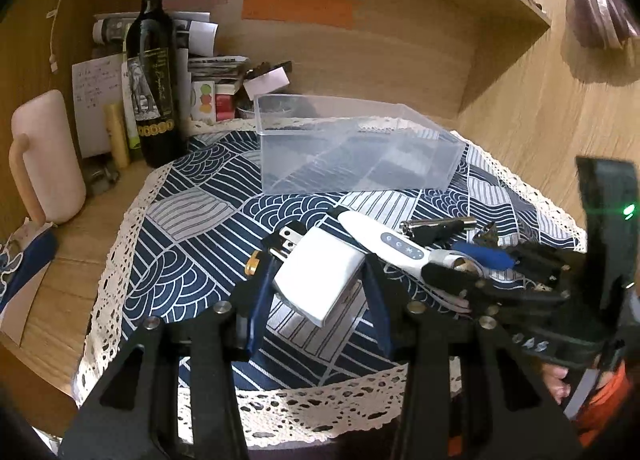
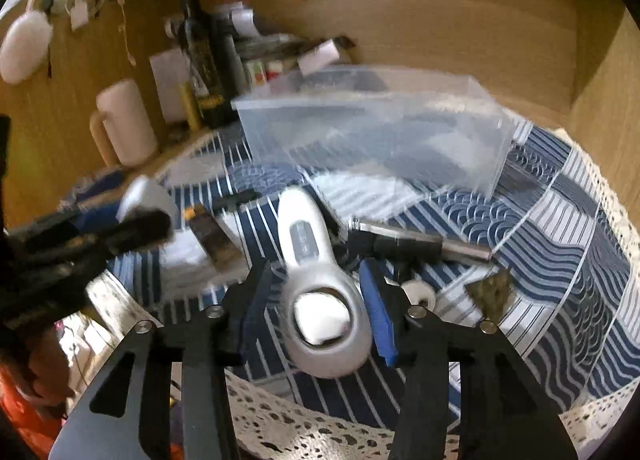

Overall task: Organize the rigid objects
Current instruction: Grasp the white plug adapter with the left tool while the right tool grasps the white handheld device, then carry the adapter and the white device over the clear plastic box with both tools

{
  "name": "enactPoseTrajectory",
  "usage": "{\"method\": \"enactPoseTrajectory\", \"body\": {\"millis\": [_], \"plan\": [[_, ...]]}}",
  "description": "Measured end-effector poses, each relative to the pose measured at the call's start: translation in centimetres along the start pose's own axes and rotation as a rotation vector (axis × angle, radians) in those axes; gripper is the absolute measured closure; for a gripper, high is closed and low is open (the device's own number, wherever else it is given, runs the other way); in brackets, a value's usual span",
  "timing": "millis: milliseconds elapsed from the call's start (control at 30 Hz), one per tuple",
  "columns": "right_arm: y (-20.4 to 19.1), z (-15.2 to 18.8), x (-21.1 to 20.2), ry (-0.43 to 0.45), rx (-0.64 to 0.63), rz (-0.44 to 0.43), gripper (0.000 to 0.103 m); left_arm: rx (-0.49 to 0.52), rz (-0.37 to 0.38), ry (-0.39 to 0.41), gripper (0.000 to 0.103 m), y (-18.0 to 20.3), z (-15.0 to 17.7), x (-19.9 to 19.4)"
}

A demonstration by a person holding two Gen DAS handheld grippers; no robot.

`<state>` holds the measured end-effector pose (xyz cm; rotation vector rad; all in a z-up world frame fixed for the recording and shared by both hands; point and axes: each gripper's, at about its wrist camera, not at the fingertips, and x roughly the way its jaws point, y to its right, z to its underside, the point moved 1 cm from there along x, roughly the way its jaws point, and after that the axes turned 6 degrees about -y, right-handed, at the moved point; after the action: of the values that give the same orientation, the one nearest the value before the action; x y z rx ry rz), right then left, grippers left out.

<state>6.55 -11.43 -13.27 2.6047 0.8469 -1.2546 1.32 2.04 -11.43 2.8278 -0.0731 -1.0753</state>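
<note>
My left gripper [image 1: 318, 280] is shut on a white plug adapter [image 1: 320, 280], its prongs pointing up-left, just above the patterned cloth. My right gripper [image 2: 316, 288] is shut on the round head of a white handheld device [image 2: 316, 280], whose handle points away toward a clear plastic box [image 2: 376, 128]. The same device [image 1: 384, 244] and box [image 1: 352, 144] show in the left wrist view, with the right gripper [image 1: 460, 280] at the device's end. The left gripper [image 2: 152, 228] shows at the left of the right wrist view, blurred.
A nail clipper [image 1: 436, 226] and small dark items lie right of the device. A wine bottle [image 1: 154, 72], a pink mug [image 1: 48, 156], papers and boxes crowd the back left. A wooden shelf wall [image 1: 360, 60] stands behind the box. The cloth [image 1: 208, 196] has a lace edge.
</note>
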Motion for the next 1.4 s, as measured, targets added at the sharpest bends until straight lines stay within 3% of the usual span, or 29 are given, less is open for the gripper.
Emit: {"method": "enactPoseTrajectory", "body": {"millis": [333, 867, 1167, 1400], "plan": [[0.0, 0.3, -0.3, 0.023, -0.018, -0.016, 0.064, -0.004, 0.000, 0.005, 0.059, 0.0, -0.1, 0.0], [0.6, -3.1, -5.5, 0.172, -0.045, -0.007, 0.064, 0.014, 0.026, 0.076, 0.059, 0.8, -3.5, -0.8], [0.3, 0.2, -0.3, -0.005, -0.028, -0.045, 0.064, 0.014, 0.027, 0.074, 0.059, 0.9, -3.8, -0.8], [-0.1, 1.4, -0.5, -0.017, -0.065, -0.052, 0.064, 0.012, 0.029, 0.056, 0.059, 0.9, -3.5, -0.2]]}}
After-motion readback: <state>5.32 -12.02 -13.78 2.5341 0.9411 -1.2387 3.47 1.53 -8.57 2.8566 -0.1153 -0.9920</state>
